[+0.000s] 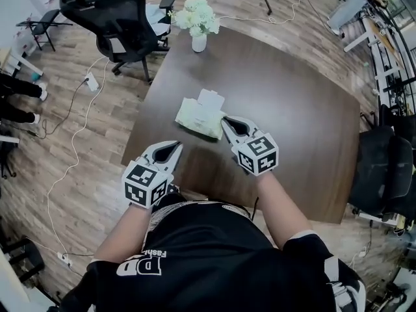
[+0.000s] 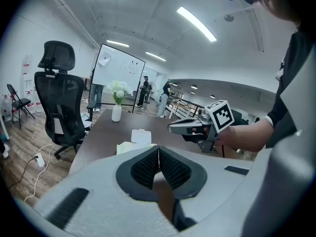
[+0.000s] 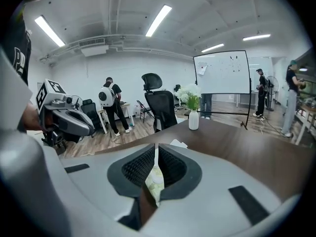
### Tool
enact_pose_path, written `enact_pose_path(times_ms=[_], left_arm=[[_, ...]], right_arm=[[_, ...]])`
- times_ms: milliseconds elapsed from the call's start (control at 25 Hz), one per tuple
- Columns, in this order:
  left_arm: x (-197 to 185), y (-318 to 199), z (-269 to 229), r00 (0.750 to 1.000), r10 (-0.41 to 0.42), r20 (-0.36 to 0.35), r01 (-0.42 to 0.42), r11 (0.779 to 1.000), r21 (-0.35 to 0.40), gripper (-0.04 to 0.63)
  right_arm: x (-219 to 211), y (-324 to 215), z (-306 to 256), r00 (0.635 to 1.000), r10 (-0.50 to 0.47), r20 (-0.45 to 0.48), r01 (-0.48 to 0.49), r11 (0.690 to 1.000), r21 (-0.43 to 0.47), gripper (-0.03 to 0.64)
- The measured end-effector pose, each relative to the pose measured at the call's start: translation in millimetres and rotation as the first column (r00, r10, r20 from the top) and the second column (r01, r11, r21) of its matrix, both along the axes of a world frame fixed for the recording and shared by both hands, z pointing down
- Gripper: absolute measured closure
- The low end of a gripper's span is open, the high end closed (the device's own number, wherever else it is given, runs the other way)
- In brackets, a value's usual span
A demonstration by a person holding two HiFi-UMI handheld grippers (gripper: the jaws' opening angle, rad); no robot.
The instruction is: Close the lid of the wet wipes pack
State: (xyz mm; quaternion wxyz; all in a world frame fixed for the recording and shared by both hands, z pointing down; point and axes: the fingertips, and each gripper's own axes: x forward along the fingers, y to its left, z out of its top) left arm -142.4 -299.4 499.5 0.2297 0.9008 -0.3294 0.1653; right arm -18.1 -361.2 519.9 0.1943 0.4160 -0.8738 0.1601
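Note:
The pale green wet wipes pack [image 1: 197, 118] lies flat on the dark table [image 1: 292, 116], and its white lid [image 1: 211, 100] stands flipped open on the far side. My right gripper [image 1: 223, 119] is shut, with its tip at the pack's near right edge; whether it touches I cannot tell. In the right gripper view the pack [image 3: 154, 179] shows just past the closed right gripper [image 3: 156, 149]. My left gripper [image 1: 175, 145] is shut on nothing, near the table's front edge, short of the pack. The left gripper view has the pack [image 2: 129, 147] ahead and the right gripper [image 2: 170, 128] beside it.
A white vase of pale flowers [image 1: 199, 42] stands at the table's far end. A black office chair [image 1: 123, 25] sits beyond the far left corner. Another dark chair [image 1: 383, 168] is off the table's right side. Cables run over the wooden floor at left.

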Motion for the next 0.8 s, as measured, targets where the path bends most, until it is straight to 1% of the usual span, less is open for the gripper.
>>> enact_pose_path(times_ms=[160, 440, 560, 800], left_arm=[[-8.4, -4.2, 5.0, 1.000, 0.001, -0.008, -0.001, 1.000, -0.014, 0.575], [-21.8, -7.0, 12.1, 1.000, -0.016, -0.020, 0.015, 0.999, -0.040, 0.575], [-28.6, -7.7, 15.6, 0.999, -0.030, -0.018, 0.029, 0.998, -0.050, 0.575], [-38.5, -7.0, 19.7, 0.998, -0.059, -0.017, 0.058, 0.996, -0.065, 0.575]], right_arm=[[-4.0, -21.8, 10.5, 0.999, 0.005, -0.036, -0.006, 1.000, -0.013, 0.580], [-7.3, -61.8, 31.8, 0.991, 0.002, -0.130, -0.004, 1.000, -0.013, 0.570], [-8.0, -77.7, 42.7, 0.985, -0.006, -0.175, 0.003, 1.000, -0.017, 0.545], [-8.0, -99.2, 61.1, 0.963, -0.046, -0.265, 0.039, 0.999, -0.032, 0.530]])
